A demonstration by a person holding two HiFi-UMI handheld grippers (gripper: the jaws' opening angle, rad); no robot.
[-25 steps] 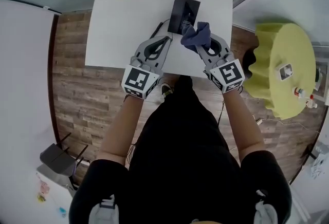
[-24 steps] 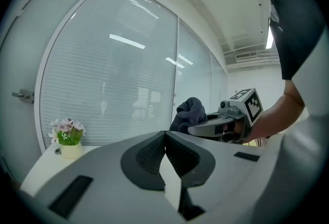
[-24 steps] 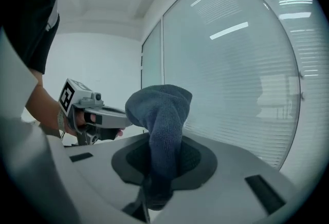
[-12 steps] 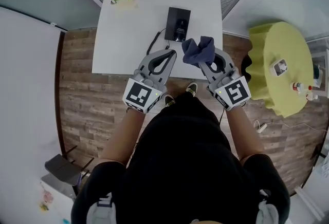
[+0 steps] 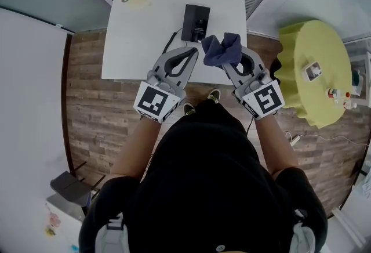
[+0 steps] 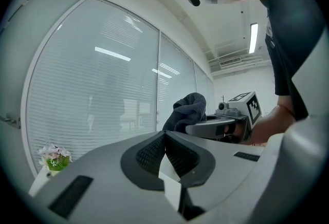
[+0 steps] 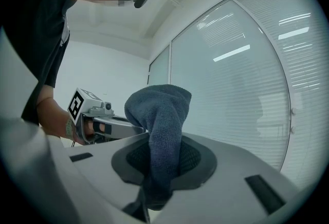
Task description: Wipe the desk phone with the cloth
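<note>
Nearest the person, the right gripper (image 5: 229,65) was clamped on the bunched dark blue cloth (image 5: 222,49). The left gripper (image 5: 186,53), just beside it, was closed on nothing. Both hung over the tabletop's (image 5: 145,43) near edge. The desk phone (image 5: 195,22) lay just beyond, far-left of the cloth, its long axis running near to far.
</note>
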